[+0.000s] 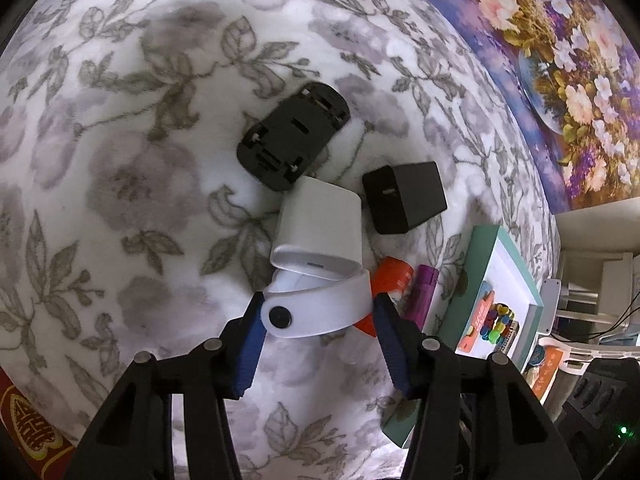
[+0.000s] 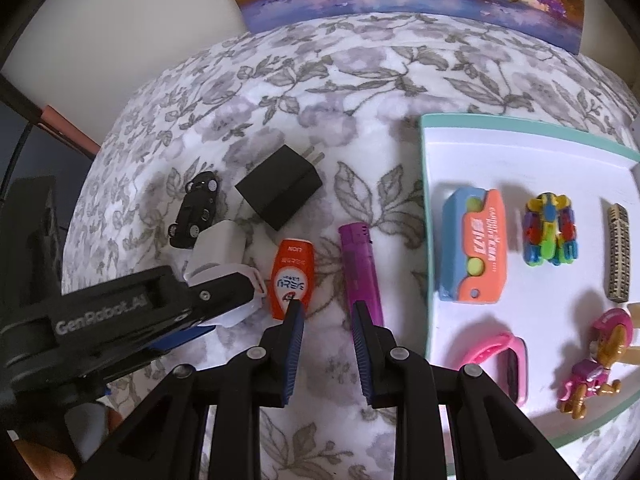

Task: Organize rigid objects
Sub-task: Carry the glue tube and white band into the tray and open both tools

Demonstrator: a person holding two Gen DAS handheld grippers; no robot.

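Step in hand: left hand-held gripper [image 1: 318, 312] clamped on white case [image 1: 316, 236], smooth matte plastic, rounded, lid flap open. Right hand-held gripper [image 2: 326, 308] nearly closed, empty, between orange case [image 2: 289, 276] and purple lighter [image 2: 360, 264]. Next, likely: lift, carry to white tray [image 2: 500, 160] right of right gripper. Surface: soft floral fabric.

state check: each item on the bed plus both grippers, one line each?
left gripper: shut on white case
white case: lid open
right gripper: nearly shut, empty
toy car: flipped over
black charger: on its side, prongs out
orange container: lying flat
purple lighter: lying flat
tray: holds five items
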